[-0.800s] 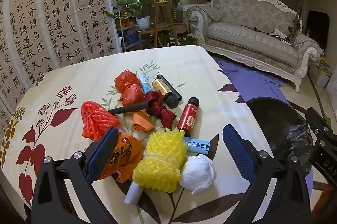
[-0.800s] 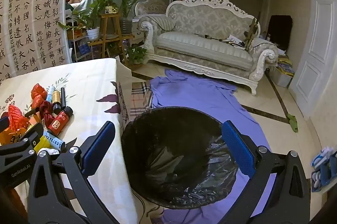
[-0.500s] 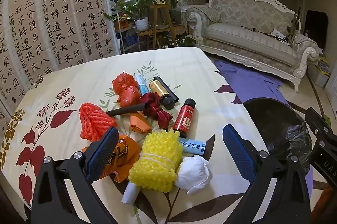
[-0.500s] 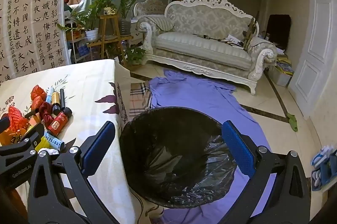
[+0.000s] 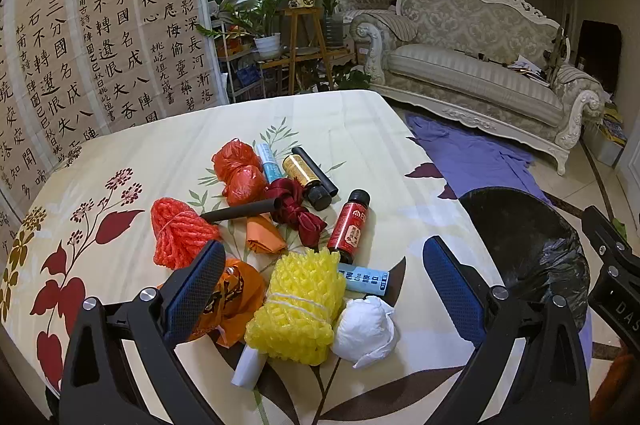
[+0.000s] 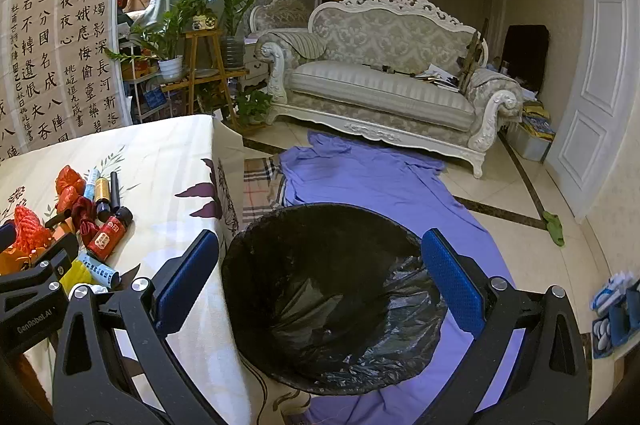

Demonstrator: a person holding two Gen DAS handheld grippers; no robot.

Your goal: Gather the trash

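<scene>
Next to no change from the pictures just before: in the left wrist view, only a slight leftward drift of the heap of mixed trash [image 5: 288, 237] on the cream flower-printed tablecloth [image 5: 192, 153]; in the right wrist view, the same framing of the round bin with a black plastic liner [image 6: 280, 221], on the floor just beside the table edge. Nothing lifted, nothing dropped in, bin apparently bare of trash. By that reading, collecting not yet begun, first pick yet to come.

Left gripper [image 5: 324, 247]: jaws spread as wide as before, released, hovering tilted down over the near end of the heap, touching none of it. Right gripper [image 6: 320, 237]: likewise spread and empty, poised above the bin's mouth.

Nearest between the left jaws: a yellow foam-net roll tied with white string [image 5: 300, 309], long axis running away from the camera and leaning a little rightward, a white paper tube [image 5: 248, 369] poking from its near end. Touching its right side, a white crumpled wad [image 5: 366, 331], no clear axis. Just beyond, a red bottle with a black cap [image 5: 349, 227], lying flat, cap toward the far right. Between them, a pale blue printed tube [image 5: 364, 277], crosswise to the jaws' line of approach.
</scene>
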